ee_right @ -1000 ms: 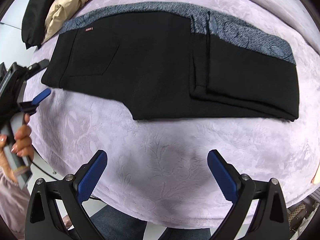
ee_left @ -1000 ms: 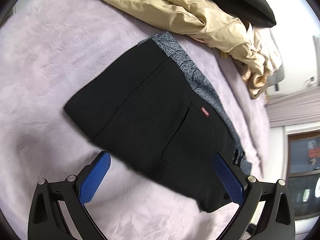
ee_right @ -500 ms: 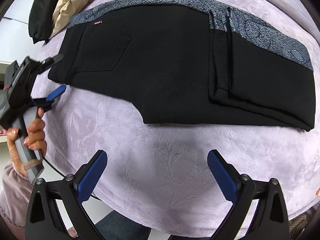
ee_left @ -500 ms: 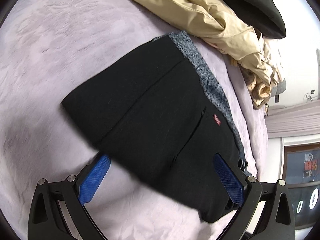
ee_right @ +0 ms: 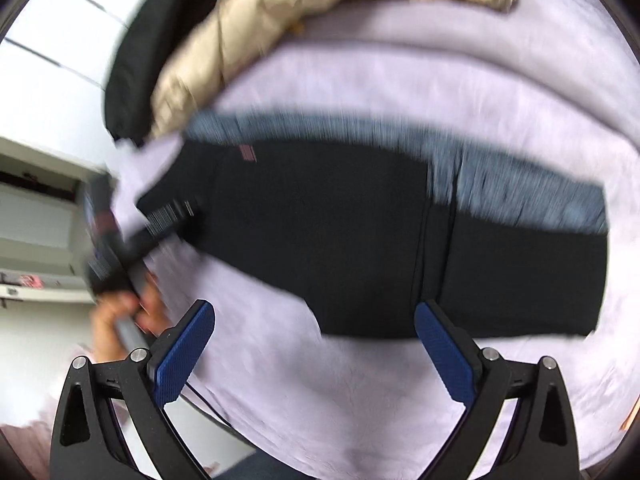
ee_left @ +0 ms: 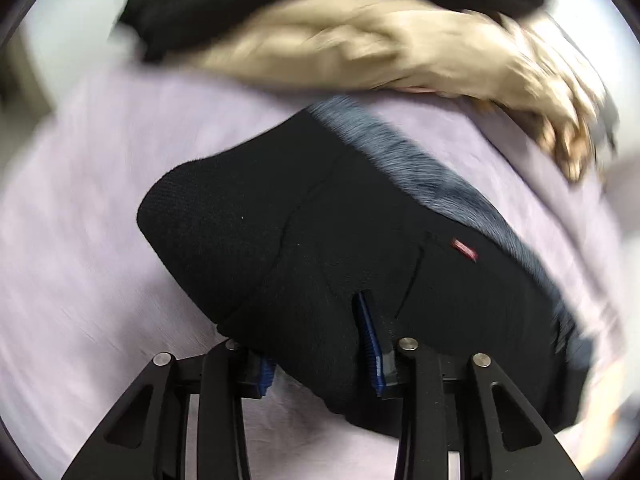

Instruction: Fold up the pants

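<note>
Black-framed tongs [ee_right: 314, 354] with textured blue pads [ee_right: 182, 356] and silver screws [ee_right: 139, 354].

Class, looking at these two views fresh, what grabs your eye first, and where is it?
The black pants with a grey patterned side stripe lie across the lilac plush blanket. The left tool is pinched on their waist end. A crumpled beige garment lies beyond them.

A pale lilac bedspread [ee_right: 400, 92] with a faint embossed pattern covers the bed and fills most of both views. Crumpled beige bedding [ee_left: 380, 48] lies heaped at its far end, beside a black cushion or garment [ee_right: 132, 64]. Beyond the bed, a white wall [ee_right: 52, 60] and white shelving [ee_right: 36, 216] catch bright, even light; everything is motion-blurred.
</note>
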Demonstrator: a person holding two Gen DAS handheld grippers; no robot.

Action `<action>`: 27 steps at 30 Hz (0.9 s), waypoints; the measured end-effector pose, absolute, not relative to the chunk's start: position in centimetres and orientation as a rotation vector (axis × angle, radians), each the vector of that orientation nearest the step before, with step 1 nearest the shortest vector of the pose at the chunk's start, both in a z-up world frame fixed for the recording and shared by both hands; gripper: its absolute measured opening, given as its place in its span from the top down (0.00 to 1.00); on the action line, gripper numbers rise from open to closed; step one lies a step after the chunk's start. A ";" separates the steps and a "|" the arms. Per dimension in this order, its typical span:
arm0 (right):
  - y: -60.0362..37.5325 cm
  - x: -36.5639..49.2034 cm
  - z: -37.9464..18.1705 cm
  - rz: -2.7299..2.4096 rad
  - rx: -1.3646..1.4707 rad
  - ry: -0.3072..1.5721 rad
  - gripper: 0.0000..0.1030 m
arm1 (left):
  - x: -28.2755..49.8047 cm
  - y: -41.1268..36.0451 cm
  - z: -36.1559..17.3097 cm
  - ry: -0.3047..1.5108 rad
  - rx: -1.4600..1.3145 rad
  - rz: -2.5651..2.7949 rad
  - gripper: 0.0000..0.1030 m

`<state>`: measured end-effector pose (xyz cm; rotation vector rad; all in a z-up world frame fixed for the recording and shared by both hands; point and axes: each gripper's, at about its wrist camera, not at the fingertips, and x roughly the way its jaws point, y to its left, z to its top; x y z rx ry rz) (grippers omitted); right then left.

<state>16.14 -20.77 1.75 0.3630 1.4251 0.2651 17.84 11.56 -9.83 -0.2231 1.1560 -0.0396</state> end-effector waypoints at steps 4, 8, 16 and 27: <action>-21.3 19.1 5.9 0.322 0.401 1.317 0.03 | 16.6 9.0 -8.5 1.067 -0.003 -0.062 0.64; -19.9 23.8 7.3 0.393 0.518 1.277 0.05 | 17.2 10.0 -9.3 1.109 -0.075 -0.060 0.64; -14.8 28.4 6.9 0.483 0.360 1.400 0.07 | 17.9 10.0 -10.6 1.137 -0.120 -0.040 0.64; 0.8 33.5 -1.5 0.689 0.104 1.787 0.06 | 15.0 3.6 -9.8 0.971 0.349 -0.026 0.64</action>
